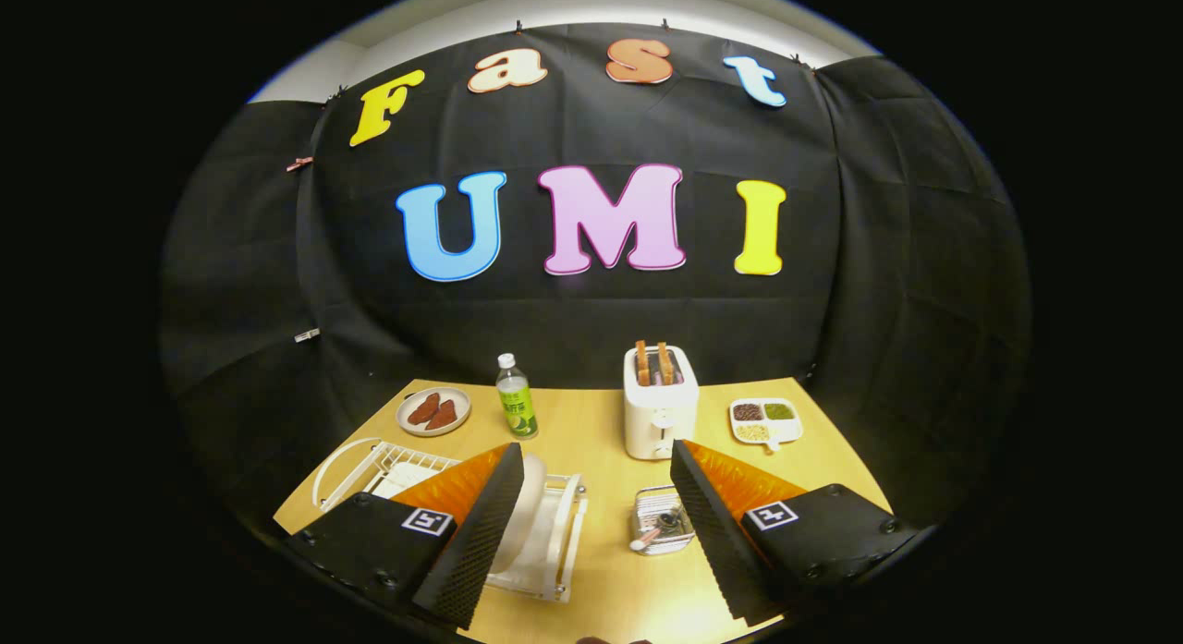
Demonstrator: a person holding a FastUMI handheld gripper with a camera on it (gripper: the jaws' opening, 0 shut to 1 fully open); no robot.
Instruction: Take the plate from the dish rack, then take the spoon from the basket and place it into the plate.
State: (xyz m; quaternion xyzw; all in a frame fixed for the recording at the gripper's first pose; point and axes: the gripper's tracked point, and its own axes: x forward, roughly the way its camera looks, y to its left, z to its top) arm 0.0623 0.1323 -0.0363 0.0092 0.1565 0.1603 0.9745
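jaws stand wide apart with nothing between them but bare tabletop; the gripper point(596, 533) hangs above the near part of the wooden table point(591, 431). beyond the fingers, near the cloth wall, a white toaster point(659, 408) stands upright with two slices of toast poking out of its slots, a clear bottle point(516, 397) with a green label stands upright left of it, a small round dish point(433, 411) with reddish-brown pieces lies farther left, and a divided white tray point(765, 421) holding dark, green and pale grains lies to the right. the white dish rack point(554, 533) sits by the left finger, which covers part of it; the plate point(522, 510) stands on edge in the rack, showing just past that finger's inner side. the small wire basket point(661, 519) rests just inside the right finger, and the spoon point(652, 536) lies in it, its handle pointing toward the near left. rack and basket sit apart, with open table between them.
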